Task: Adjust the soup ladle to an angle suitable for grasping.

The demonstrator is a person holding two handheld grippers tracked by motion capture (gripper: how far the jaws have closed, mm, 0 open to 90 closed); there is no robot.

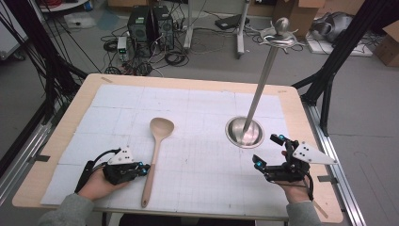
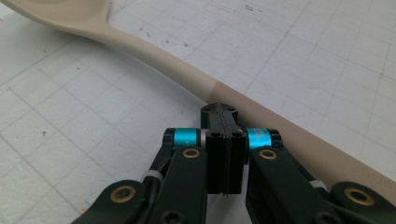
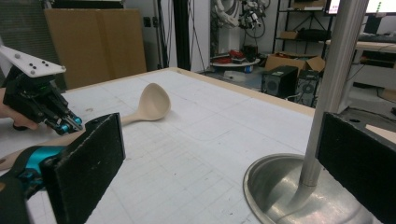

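- The left claw [image 2: 219, 109] had its jaws pressed together with nothing between them, its tip touching or just short of the wooden spoon's [image 2: 154, 58] handle.
- The spoon lay flat on the white gridded mat [image 1: 202, 117], bowl pointing away from that claw.
- The right claw [image 1: 267, 150] stood wide apart, empty, near the base of the metal stand [image 1: 244, 131], just beyond its jaws.
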